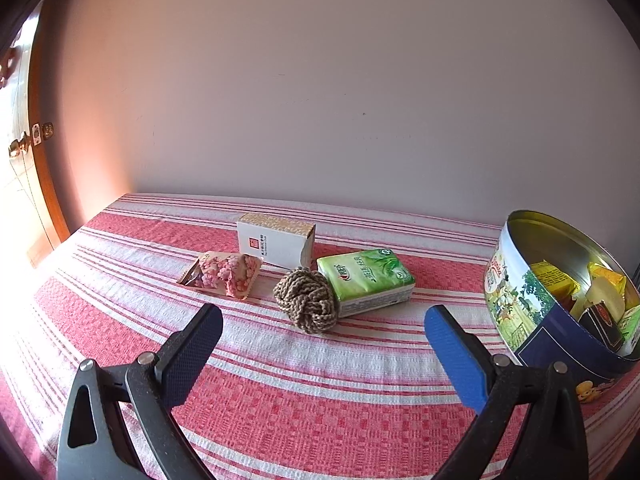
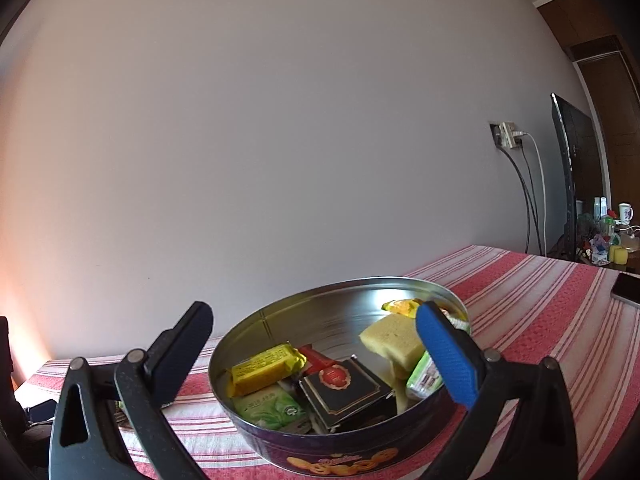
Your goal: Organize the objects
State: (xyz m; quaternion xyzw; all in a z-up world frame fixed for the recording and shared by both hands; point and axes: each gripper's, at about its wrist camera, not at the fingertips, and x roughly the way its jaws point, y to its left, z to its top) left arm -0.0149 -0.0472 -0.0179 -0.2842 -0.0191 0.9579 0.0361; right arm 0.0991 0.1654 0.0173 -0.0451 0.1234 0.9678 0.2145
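Note:
In the left wrist view, a brown rope knot ball (image 1: 306, 300), a green tissue pack (image 1: 366, 280), a white box (image 1: 276, 240) and a pink flowered snack packet (image 1: 224, 274) lie on the striped cloth. My left gripper (image 1: 322, 320) is open and empty, just short of the rope ball. The round blue tin (image 1: 532, 320) stands at the right. In the right wrist view, my right gripper (image 2: 314, 318) is open and empty above the tin (image 2: 344, 452), which holds a yellow packet (image 2: 264, 368), a black box (image 2: 344, 390), a green tissue pack (image 2: 270, 408) and a yellow sponge (image 2: 394, 340).
The red and white striped cloth (image 1: 320, 400) covers the table against a plain wall. A door (image 1: 24, 160) stands at the far left. A phone (image 2: 628, 288) lies at the right edge, with a monitor (image 2: 568, 168) and clutter beyond it.

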